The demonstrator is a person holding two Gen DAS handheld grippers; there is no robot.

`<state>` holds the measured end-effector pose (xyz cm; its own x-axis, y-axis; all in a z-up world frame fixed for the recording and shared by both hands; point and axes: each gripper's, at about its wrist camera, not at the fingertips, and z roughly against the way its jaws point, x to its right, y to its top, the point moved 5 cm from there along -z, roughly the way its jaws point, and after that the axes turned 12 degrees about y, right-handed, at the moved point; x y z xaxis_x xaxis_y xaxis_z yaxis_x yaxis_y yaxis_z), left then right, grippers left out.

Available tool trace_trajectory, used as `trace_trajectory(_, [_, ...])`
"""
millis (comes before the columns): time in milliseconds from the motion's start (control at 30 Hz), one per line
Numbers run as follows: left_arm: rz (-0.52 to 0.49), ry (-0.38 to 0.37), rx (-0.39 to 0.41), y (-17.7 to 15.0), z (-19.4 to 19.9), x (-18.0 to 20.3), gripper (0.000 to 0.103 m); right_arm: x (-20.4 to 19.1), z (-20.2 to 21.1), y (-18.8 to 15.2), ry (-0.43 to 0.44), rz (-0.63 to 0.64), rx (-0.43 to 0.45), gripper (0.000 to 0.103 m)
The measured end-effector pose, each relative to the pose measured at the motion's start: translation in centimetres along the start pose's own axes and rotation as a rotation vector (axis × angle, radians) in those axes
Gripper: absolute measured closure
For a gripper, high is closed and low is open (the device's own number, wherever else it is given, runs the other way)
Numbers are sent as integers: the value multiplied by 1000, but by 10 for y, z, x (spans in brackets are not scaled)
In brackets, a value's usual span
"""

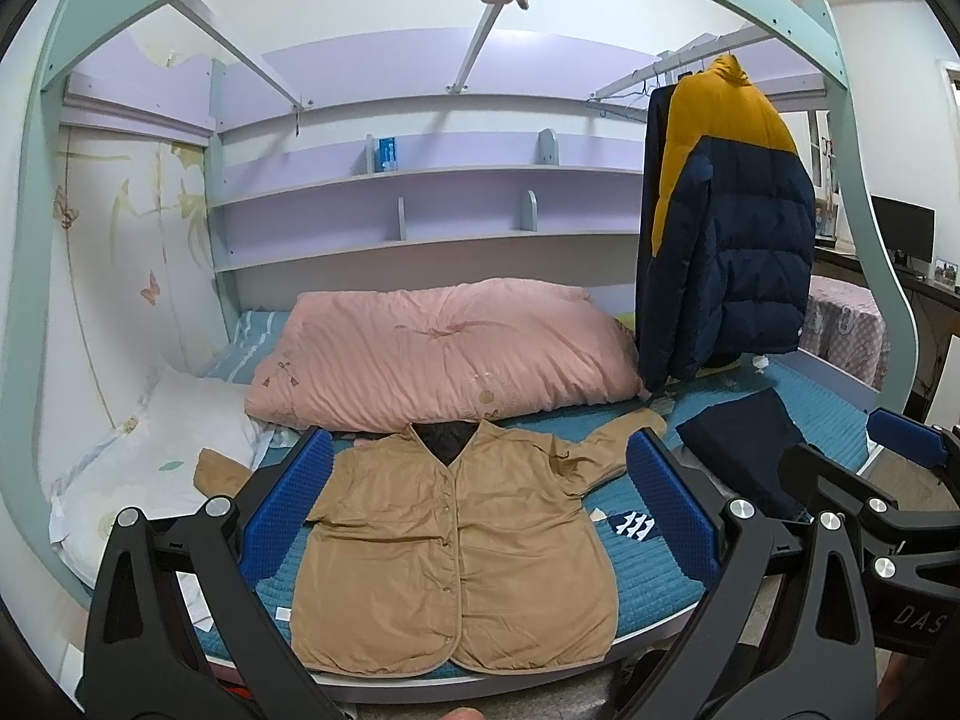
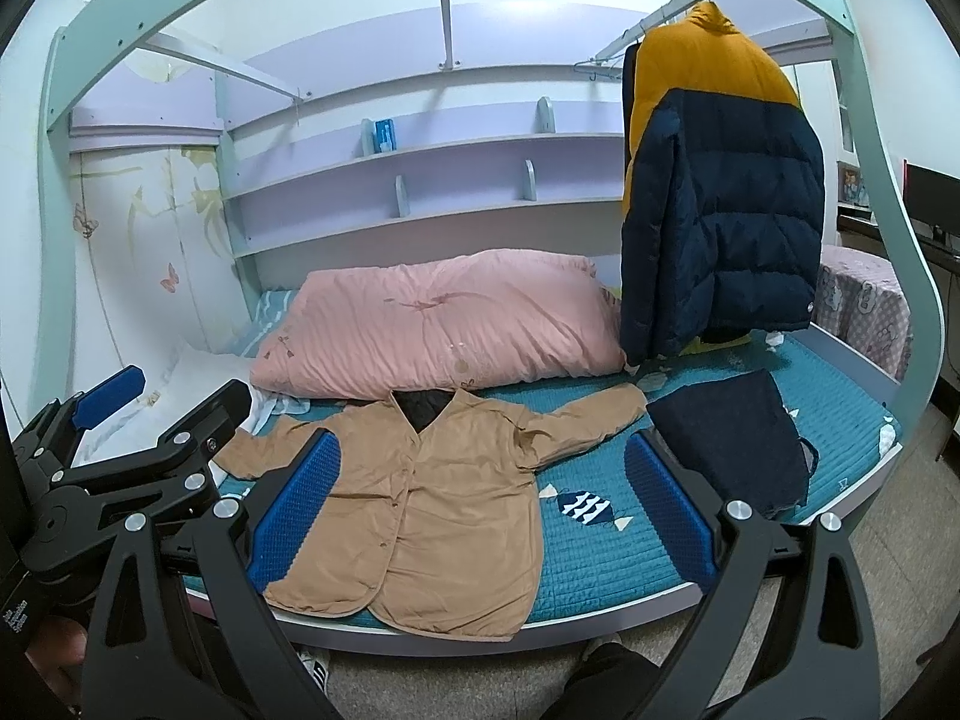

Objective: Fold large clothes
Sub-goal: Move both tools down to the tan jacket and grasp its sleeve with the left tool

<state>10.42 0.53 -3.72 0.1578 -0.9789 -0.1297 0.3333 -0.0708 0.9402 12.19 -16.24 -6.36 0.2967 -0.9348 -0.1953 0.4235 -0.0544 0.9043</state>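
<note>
Tan jacket lies flat, front up, buttoned, on the bed near its front edge, collar toward the pink quilt. Both sleeves lie out to the sides; no fold visible. Left tool spread wide, empty, held above the near edge. Right tool likewise spread, holding nothing. Dark garment beside the jacket looks already folded. Judgement: this piece is at the start; sleeves and body folds all remain.
</note>
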Motion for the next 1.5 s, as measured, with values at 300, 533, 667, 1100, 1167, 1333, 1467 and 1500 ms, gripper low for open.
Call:
trace_trajectory(300, [-6,9,-69,-7,-60,-4,5,6,-59,-4,7,-5,-72,11])
trace_trajectory(533, [13,40,-173,-30,-135,-27,5,-4,-136,-15,40,4,-163,11])
trace_trajectory(667, [24,73,-232,-52,-186,-51,5,-15,-190,-25,75,15,-215,11])
trace_trajectory(1100, [139,187,-510,-169,-370,-215,5,-81,-388,-94,207,82,-471,11])
trace_trajectory(1167, [167,260,-527,-188,-397,-261,5,-87,-410,-103,217,89,-499,11])
trace_trajectory(1333, [312,330,-565,-217,-445,-357,5,-101,-461,-121,243,100,-557,11])
trace_trajectory(1467, [428,391,-617,-237,-478,-412,5,-111,-494,-132,264,94,-587,11])
trace_trajectory(1500, [462,381,-627,-241,-487,-422,5,-114,-502,-135,269,89,-595,11])
